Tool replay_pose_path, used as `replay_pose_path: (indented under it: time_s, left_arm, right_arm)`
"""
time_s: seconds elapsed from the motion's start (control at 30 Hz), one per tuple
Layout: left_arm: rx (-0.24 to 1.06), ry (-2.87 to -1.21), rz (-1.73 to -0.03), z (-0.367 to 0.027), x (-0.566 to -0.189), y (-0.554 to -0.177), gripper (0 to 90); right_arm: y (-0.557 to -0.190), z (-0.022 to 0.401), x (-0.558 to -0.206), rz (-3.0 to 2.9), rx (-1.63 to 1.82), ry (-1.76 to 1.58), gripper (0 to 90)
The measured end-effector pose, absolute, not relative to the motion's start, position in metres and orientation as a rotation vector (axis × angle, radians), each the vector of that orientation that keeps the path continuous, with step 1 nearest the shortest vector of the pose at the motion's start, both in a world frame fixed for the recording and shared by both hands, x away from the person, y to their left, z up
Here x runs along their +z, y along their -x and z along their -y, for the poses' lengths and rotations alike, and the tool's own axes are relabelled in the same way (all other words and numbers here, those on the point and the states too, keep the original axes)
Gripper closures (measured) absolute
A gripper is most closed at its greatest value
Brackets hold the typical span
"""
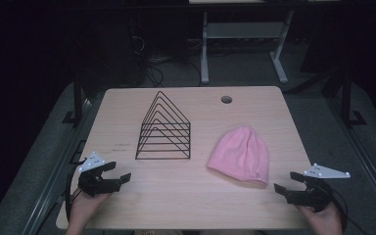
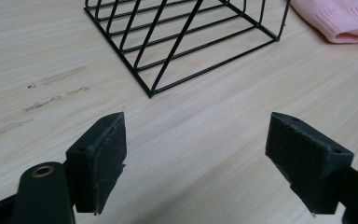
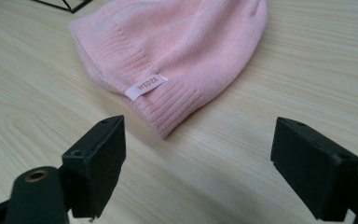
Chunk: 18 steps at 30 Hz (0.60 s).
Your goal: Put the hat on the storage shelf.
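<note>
Both tools are released and hold nothing: the left gripper [image 1: 119, 170] sits at the lower left of the high view, the right gripper [image 1: 287, 183] at the lower right, just beside a pink knit beanie [image 1: 241, 153]. The reach looks barely begun; next, the right jaws likely need to close on the ribbed hem [image 3: 168, 105]. The beanie lies flat, right of centre, near a black wire rack [image 1: 164, 128].

Wide-apart hand-held gripper [image 2: 196, 154] jaws before wire rack [image 2: 182, 42].

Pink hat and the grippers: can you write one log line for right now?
left gripper: open, empty | right gripper: open, near pink hat | hat: flat on table | wire rack: untouched
</note>
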<state>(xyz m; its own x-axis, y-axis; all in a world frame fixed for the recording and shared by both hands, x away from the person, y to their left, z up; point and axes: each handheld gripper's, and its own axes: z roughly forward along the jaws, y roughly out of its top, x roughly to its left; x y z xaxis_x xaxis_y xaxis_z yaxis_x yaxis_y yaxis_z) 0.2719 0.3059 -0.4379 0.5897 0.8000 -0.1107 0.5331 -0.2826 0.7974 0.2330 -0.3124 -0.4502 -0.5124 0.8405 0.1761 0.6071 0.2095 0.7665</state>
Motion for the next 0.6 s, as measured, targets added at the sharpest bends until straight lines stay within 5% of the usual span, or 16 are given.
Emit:
replay_pose_path:
  time_s: [0.6]
  left_arm:
    - [0.426,-1.964,-1.067,-0.311,-0.438,-0.273,18.7]
  right_arm:
    - [-0.263,0.305,-0.432,-2.281,1.200,-1.356,14.1]
